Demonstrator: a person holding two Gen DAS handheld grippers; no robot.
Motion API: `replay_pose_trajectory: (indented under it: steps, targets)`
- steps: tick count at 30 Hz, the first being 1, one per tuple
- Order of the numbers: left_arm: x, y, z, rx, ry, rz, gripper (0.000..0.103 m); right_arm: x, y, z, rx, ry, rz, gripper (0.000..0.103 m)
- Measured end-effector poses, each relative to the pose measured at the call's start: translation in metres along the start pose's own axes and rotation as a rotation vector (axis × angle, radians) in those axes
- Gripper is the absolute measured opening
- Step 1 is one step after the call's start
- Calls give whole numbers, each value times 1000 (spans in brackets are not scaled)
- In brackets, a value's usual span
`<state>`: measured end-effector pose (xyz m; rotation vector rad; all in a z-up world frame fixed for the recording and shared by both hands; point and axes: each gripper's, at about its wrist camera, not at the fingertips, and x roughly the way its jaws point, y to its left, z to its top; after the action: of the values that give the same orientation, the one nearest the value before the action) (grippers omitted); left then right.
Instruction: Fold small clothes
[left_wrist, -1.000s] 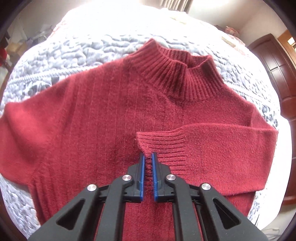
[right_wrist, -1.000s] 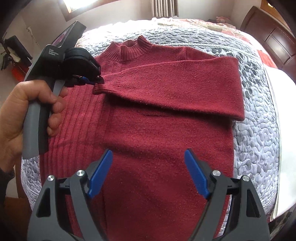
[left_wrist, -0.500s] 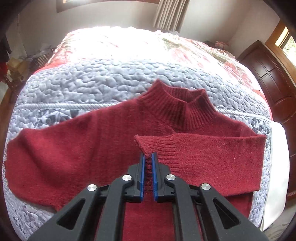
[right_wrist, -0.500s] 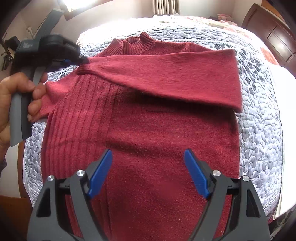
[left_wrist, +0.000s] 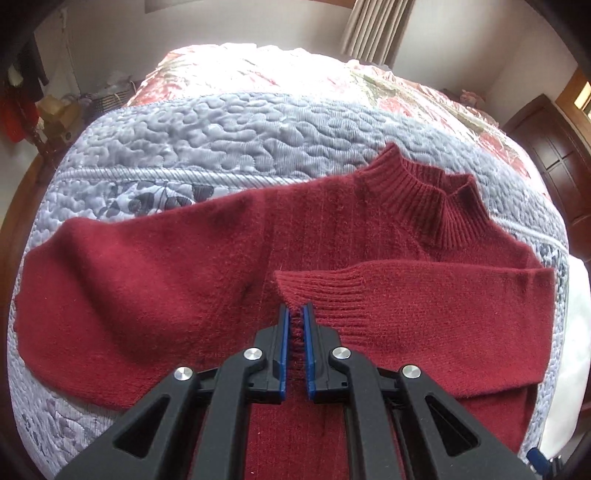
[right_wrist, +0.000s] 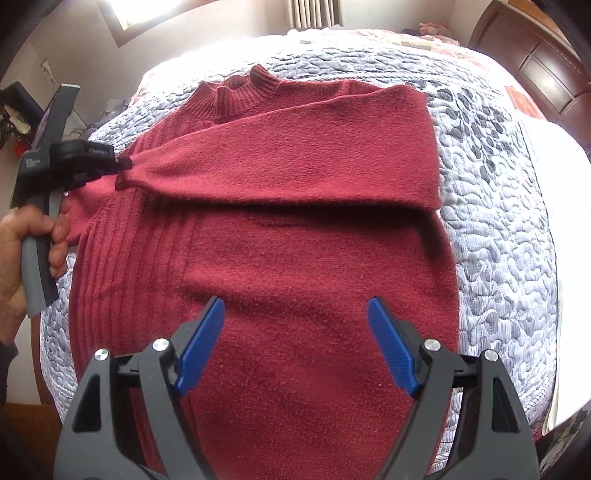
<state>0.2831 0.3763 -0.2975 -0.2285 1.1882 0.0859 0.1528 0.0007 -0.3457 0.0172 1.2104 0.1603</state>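
**Q:** Bedroom setup, right? What's under the sweater and what's around it?

**A:** Yep. Your one dark red sweater (right_wrist: 295, 258) lies flat on a grey-blue quilted bedspread (right_wrist: 498, 221), ribbed collar (left_wrist: 424, 199) pointing away from you. Beyond the collar the bedding turns into a red floral quilt (left_wrist: 258, 74). Dark wooden furniture (right_wrist: 535, 55) sits off past the sweater's right side, a curtain (left_wrist: 373, 29) hangs on the far wall, and there's a radiator (right_wrist: 314, 13) back there too. Cluttered stuff is piled left of the bed, too blurry to name.

**Q:** Any writing you can read?

**A:** There's small white print on the body of your left gripper (right_wrist: 123, 164) in the right wrist view, but it's too tiny to make out.

**Q:** What are the grippers doing?

**A:** Two of them, one per hand. Your left one's fingers are pinched together on the ribbed cuff (left_wrist: 295, 295) of one sleeve (right_wrist: 295, 158), which is folded across the sweater's chest, just below the collar. Your left hand (right_wrist: 22, 251) is wrapped round its grey handle. The other sleeve (left_wrist: 129, 288) is stretched out to the sweater's left. Your right gripper (right_wrist: 295, 347) hangs over the lower body of the sweater with its blue pads (right_wrist: 201, 343) spread wide, holding nothing.

**Q:** Anything in the way?

**A:** Only the folded sleeve covering the chest.
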Motion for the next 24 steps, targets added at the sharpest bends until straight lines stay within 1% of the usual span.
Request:
replay_pose_trajectory:
  steps: [1, 3, 5, 6, 8, 9, 10, 11, 13, 14, 16, 18, 19, 20, 22, 24]
  targets:
    - [6, -1, -3, 11, 18, 10, 12, 1, -2, 1, 2, -1, -4, 79]
    - [11, -3, -6, 35, 24, 43, 22, 1, -6, 5, 5, -11, -13, 79]
    - [8, 1, -10, 28, 7, 68, 44, 0, -14, 12, 6, -38, -29, 79]
    - [1, 6, -11, 3, -16, 70, 49, 0, -20, 17, 9, -53, -38, 79]
    - [-17, 14, -13, -37, -71, 63, 64, 0, -35, 30, 28, -94, -52, 79]
    - [-26, 17, -14, -51, -101, 49, 69, 1, -44, 37, 40, -117, -69, 79]
    - [-35, 18, -15, -67, -128, 25, 77, 3, -53, 44, 55, -140, -92, 79]
    - [-40, 17, -17, -80, -142, -10, 79, 7, -63, 50, 71, -158, -114, 79]
    - [-40, 11, -18, -76, -139, -72, 80, 20, -80, 60, 113, -167, -145, 76]
    - [-36, 7, -17, -59, -127, -82, 80, 29, -88, 63, 132, -155, -148, 75]
    - [-18, -3, -20, -32, -83, -52, 80, 51, -96, 65, 144, -101, -146, 75]
    - [8, -10, -24, -15, -1, 1, 80, 75, -100, 62, 142, -23, -139, 75]
    - [19, -11, -26, -13, 38, 29, 80, 83, -101, 60, 145, -4, -132, 76]
    - [27, -10, -29, -17, 70, 38, 80, 84, -100, 59, 140, -8, -140, 77]
    - [25, -6, -31, -36, 79, 22, 80, 79, -96, 63, 108, -13, -167, 79]
    - [9, 3, -31, -65, 63, -6, 80, 66, -90, 69, 92, -32, -176, 79]
